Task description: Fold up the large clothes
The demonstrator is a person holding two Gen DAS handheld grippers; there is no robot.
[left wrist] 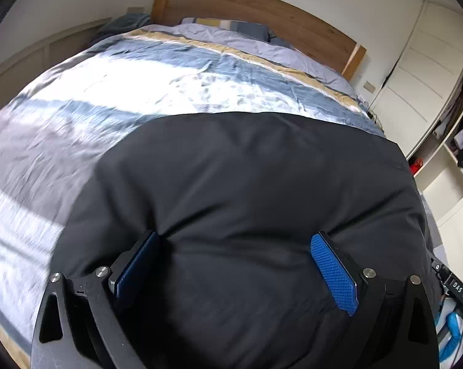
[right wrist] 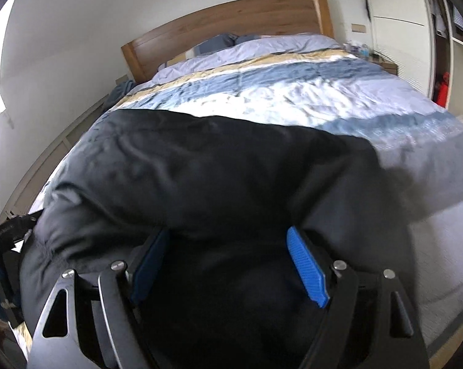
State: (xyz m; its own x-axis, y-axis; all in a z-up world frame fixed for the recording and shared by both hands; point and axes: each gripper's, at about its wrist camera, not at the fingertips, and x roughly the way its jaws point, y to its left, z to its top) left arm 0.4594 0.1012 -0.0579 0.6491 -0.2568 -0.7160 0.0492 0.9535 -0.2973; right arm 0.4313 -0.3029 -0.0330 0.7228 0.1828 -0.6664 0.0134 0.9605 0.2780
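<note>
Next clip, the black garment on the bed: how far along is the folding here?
Early. Done: the black garment is spread on the bed, far edge lying flat. In hand: both grippers, left gripper and right gripper, are wide open over its near edge, cloth bunched between the pads, no pinch. Left: no fold is visible yet.
</note>
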